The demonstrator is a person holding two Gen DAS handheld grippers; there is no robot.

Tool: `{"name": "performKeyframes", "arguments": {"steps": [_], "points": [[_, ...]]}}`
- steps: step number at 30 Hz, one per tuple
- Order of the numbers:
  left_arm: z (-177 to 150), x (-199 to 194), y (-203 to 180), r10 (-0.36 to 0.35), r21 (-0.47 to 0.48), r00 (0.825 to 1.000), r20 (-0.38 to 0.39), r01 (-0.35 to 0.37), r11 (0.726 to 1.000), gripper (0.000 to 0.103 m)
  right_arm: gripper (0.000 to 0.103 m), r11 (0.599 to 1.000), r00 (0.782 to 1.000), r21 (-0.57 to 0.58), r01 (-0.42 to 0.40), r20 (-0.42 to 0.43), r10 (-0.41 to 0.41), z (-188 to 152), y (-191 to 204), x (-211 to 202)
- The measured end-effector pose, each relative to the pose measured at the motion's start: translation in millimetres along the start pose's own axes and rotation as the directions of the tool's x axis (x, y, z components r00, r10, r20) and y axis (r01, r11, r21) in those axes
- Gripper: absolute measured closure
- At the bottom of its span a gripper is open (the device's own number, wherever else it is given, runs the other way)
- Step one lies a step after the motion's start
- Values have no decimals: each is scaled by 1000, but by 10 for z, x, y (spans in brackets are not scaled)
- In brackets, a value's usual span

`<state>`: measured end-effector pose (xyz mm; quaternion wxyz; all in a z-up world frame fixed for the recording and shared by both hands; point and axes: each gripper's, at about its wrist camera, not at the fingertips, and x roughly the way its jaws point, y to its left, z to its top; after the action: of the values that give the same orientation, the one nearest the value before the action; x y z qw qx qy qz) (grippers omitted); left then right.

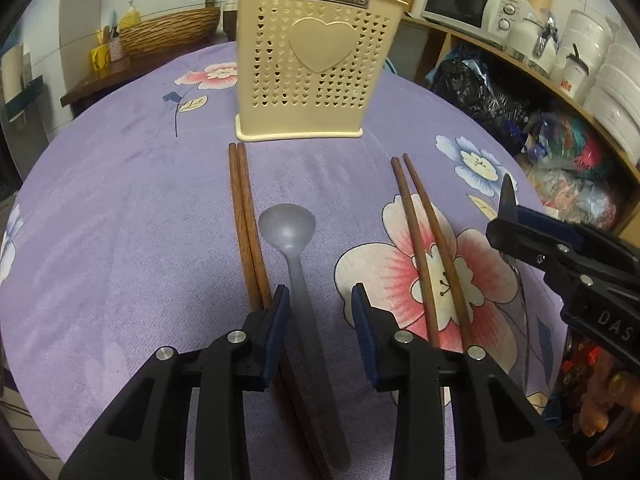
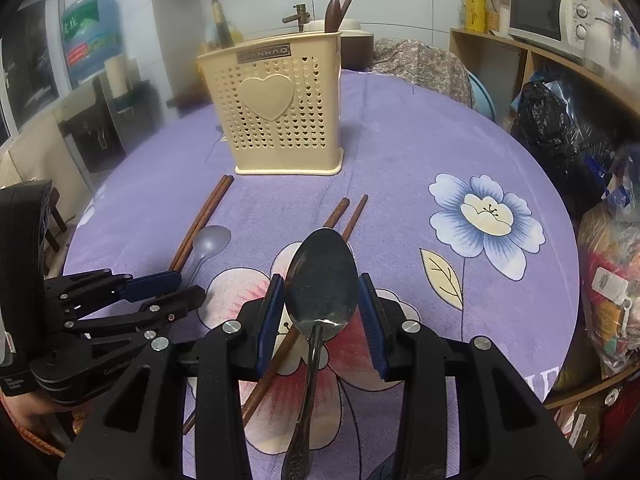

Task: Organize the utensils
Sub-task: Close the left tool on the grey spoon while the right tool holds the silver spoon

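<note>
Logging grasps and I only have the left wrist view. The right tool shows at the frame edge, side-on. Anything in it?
Observer: Yes. The right tool has a metal spoon between its pads, bowl forward, handle running back under the camera.
Operator: On the cloth or lifted?
Observer: It looks lifted. The bowl hangs in front of the right-hand chopsticks and hides their middle.
Operator: Anything in the holder yet?
Observer: A dark wooden spoon stands at the right end of the holder.
</note>
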<state>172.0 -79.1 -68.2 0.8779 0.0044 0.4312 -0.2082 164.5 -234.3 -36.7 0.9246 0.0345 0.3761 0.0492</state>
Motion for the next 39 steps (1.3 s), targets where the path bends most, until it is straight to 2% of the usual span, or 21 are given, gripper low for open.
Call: {"name": "performKeyframes", "arguments": {"steps": [2, 8, 17, 19, 21, 24, 28, 30, 36, 39], "points": [[-2, -1, 11, -13, -5, 1000, -3, 13, 1000, 70, 65, 1000, 1000, 4, -2, -3, 2, -13, -18, 7], [129, 104, -21, 12, 29, 1000, -14, -11, 1000, 70, 65, 1000, 1000, 3, -8, -2, 8, -27, -3, 13], [405, 342, -108, 133, 113, 990, -45, -127, 985, 70, 65, 1000, 1000, 3, -7, 3, 7, -21, -1, -8], [449, 383, -120, 151, 135, 987, -60, -142, 981, 67, 65, 1000, 1000, 1, -8, 2, 8, -25, 10, -12], [488, 412, -116, 154, 130, 985, -78, -143, 981, 54, 65, 1000, 1000, 1, -6, 3, 6, -27, 7, -11], [509, 447, -120, 155, 138, 985, -73, -144, 980, 50, 65, 1000, 1000, 6, -5, 3, 5, -32, -5, -10], [550, 484, -142, 149, 147, 986, -68, -138, 980, 53, 65, 1000, 1000, 5, -4, 2, 4, -32, -8, -8], [581, 500, -179, 144, 162, 987, -71, -131, 978, 66, 65, 1000, 1000, 4, -3, 2, 3, -37, -6, -13], [631, 518, -239, 137, 168, 989, -61, -126, 978, 67, 65, 1000, 1000, 11, -2, 5, 2, -30, -32, -10], [679, 340, -223, 95, 134, 995, -5, -94, 987, 67, 65, 1000, 1000, 26, -17, 13, 16, -16, -79, -36]]}}
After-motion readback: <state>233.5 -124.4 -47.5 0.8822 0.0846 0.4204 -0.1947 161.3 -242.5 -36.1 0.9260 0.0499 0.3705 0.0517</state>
